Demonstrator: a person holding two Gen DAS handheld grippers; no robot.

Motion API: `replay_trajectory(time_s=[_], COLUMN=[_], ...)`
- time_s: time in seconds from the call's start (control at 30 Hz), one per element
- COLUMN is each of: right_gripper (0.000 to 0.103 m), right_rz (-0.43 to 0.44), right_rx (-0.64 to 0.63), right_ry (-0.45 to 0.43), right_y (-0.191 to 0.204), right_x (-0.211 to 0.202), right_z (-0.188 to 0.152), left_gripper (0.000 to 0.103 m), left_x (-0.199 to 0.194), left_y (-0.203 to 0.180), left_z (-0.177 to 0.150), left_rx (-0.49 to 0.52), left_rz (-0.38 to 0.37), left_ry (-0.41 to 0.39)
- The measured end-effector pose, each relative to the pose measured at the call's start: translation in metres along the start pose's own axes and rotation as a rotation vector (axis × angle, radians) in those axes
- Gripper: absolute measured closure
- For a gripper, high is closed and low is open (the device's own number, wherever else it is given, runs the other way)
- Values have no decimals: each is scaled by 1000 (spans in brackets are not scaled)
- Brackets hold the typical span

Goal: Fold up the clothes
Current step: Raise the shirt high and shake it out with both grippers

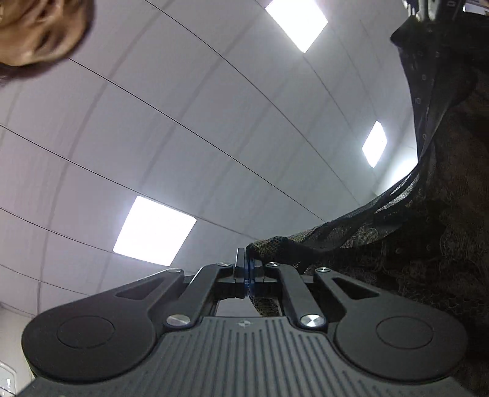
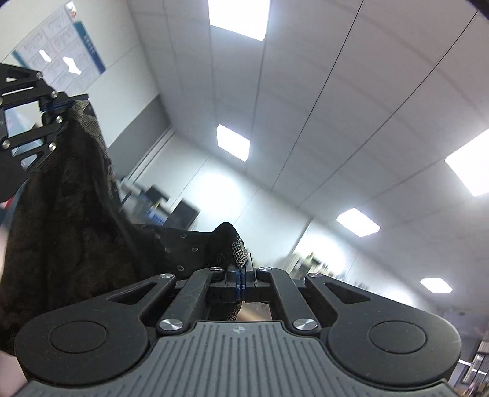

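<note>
A dark lace garment hangs between both grippers, raised in the air with both cameras tilted up toward the ceiling. My left gripper is shut on one corner of the garment, which drapes away to the right. My right gripper is shut on another corner of the garment, which hangs to its left. The left gripper also shows at the upper left of the right wrist view, clamped on the cloth's top edge. The right gripper shows at the top right of the left wrist view.
White ceiling panels with bright light panels fill both views. The person's face is at the top left of the left wrist view. A wall poster and blurred office furniture lie beyond the garment.
</note>
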State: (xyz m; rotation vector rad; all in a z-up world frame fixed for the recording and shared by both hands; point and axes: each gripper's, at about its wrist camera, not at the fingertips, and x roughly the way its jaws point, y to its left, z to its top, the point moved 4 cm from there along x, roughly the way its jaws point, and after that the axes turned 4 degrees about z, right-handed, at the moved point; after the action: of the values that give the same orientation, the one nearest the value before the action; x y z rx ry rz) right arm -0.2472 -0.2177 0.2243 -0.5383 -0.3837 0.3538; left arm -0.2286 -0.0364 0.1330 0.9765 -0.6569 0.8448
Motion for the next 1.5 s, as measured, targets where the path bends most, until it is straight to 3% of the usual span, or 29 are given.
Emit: replay_trajectory(time_s=[0.27,0.5,0.6,0.67,0.73,0.8,0.9,0.97,1.07,1.17,1.3,1.33,1.4,1.5], right_gripper=[101,101,101,101,101,101,101,101,101,101,101,101,101,101], right_rz=[-101,-149,-132,-126,-113,-76,-37,-24,7,37,71,82,101,127], right_rx=[-9,7,53,29,10,11,-27,-66,-86,-87,-75,-71,-70,-69], right_ry=[-183,-346,-393,-396,-375,-327,-246,-198,-148,-128,-124,-125,-128,-138], right_y=[-38,-74,-88,-87,-82,-71,-49,-38,-21,-9,-11,-10,-4,-2], right_x=[-24,-36,-42,-43,-43,-35,-17,-11,-3,8,36,45,57,62], right_z=[64,120,137,139,133,119,88,70,42,28,26,26,25,26], left_gripper=[100,99,99,99,98,91,86,86,75,69,63,61,44,36], left_x=[49,78,85,87,84,76,49,22,-14,-44,-77,-81,-87,-91], left_y=[60,121,138,137,121,103,74,52,17,-26,-73,-81,-96,-99], left_z=[20,49,57,55,45,31,8,0,-6,-14,-20,-18,-12,15], left_rx=[-23,-56,-94,-99,-82,-71,-153,-199,-267,-320,-399,-422,-467,-537], left_rz=[254,414,425,386,276,104,-280,-505,-802,-997,-1239,-1275,-1338,-1378], left_ry=[-111,-199,-175,-141,-86,3,204,284,402,524,614,636,673,691])
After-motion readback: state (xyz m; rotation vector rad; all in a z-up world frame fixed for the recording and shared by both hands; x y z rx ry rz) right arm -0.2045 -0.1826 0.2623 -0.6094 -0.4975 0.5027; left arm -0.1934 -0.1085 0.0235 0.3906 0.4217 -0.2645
